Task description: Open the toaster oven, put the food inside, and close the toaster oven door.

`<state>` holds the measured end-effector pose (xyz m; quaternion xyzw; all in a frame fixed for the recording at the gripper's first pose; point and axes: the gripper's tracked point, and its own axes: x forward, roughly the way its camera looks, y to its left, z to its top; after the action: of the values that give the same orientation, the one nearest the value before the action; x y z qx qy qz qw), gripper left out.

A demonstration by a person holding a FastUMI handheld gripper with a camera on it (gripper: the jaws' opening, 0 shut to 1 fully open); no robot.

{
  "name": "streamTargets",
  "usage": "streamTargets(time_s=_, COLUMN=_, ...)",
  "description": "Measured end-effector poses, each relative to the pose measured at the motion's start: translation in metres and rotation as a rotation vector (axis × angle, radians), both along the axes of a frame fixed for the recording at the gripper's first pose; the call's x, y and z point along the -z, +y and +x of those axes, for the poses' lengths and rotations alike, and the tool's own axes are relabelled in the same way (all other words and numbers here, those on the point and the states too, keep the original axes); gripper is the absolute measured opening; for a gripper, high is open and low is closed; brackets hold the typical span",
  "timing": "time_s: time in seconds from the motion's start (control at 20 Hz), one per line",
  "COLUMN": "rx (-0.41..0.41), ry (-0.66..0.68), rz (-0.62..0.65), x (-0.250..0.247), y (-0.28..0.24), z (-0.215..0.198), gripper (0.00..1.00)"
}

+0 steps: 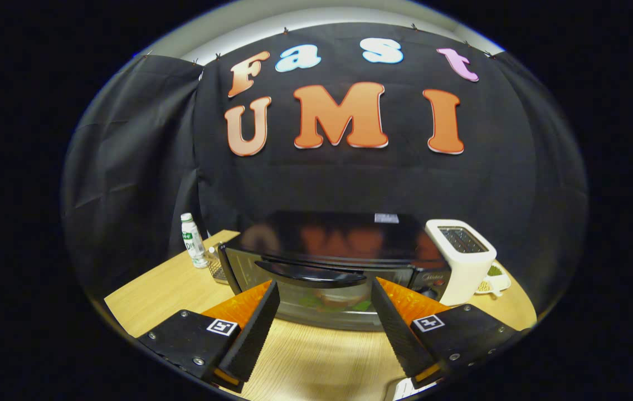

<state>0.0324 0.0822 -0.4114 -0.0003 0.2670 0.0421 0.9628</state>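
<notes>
Gripper view: the gripper (325,289) hangs low in the frame with its fingers spread wide, pinching nothing, bare wooden table (316,362) showing in the gap between them. Just ahead of the fingertips, at centre frame, stands the black toaster oven (327,245), its door shut and its curved door handle (311,274) lying across the gap between the tips. Food (339,301) shows blurred through the door glass. A white toaster (458,256) crowds the oven's right edge, with a small plate (497,281) behind it. Left of the oven stands a white bottle (194,240); open tabletop lies lower left.
</notes>
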Motion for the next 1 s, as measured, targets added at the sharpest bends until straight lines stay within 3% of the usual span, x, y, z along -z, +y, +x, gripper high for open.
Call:
streamTargets(time_s=0.35, rx=0.031, ry=-0.270, rz=-0.059, x=-0.143, y=-0.029, z=0.008, gripper=0.98)
streamTargets(time_s=0.75, rx=0.013, ry=-0.416, rz=-0.077, x=-0.274, y=-0.042, z=-0.012, gripper=0.98)
streamTargets(time_s=1.0, rx=-0.018, ry=-0.479, rz=-0.069, x=-0.331, y=-0.040, z=-0.026, gripper=0.98)
